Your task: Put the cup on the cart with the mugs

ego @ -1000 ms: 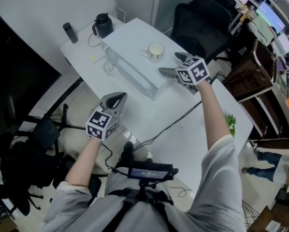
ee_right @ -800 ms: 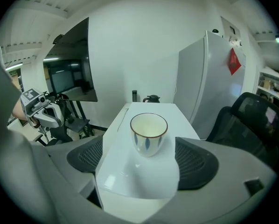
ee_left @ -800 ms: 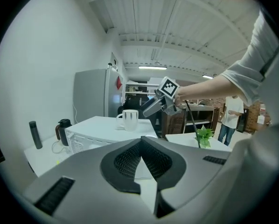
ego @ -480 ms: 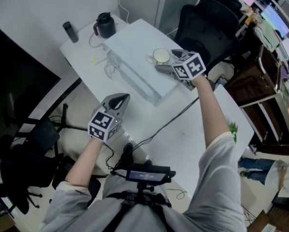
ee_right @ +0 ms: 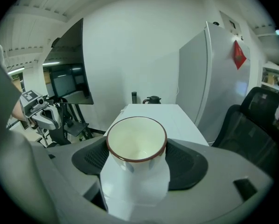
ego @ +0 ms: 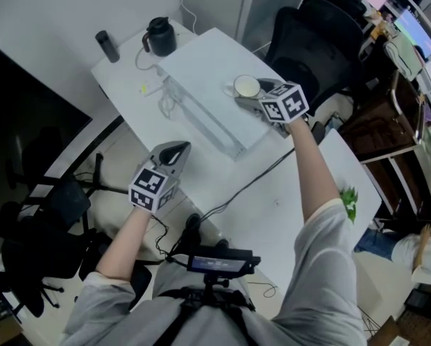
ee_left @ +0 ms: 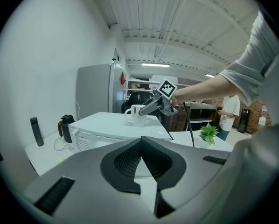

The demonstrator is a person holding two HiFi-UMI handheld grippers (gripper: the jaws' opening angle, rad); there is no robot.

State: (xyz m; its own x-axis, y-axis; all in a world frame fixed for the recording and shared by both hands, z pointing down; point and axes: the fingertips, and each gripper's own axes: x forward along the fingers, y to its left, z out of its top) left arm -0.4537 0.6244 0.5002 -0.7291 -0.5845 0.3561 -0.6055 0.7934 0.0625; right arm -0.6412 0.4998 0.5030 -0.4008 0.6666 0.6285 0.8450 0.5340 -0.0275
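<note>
**Right gripper closing on the cup on top of a white appliance**

The cup (ee_right: pixel 136 146) stands upright on the flat top of a white box-shaped appliance (ego: pixel 201 85), which sits on a white table (ego: pixel 273 193). It is cream with a dark rim, and it looks empty. My right gripper (ego: pixel 250 94) reaches across the appliance with the cup between its jaws. The jaws have just been closing, and in the right gripper view the dark pads meet the cup's wall on both sides, just under the rim. My left gripper (ee_left: pixel 142 141) hangs low beside the table, well apart from the cup, with its jaws pressed together on nothing.

I judge the cup to be rigid and fairly light, with a glossy, slippery wall that could chip if knocked. The left gripper view shows its handle on the side away from my right gripper, so the round body is the part to hold. I would pinch squarely across the widest part, a little below the rim, and keep the cup upright. No view shows me the cart with the mugs.
</note>
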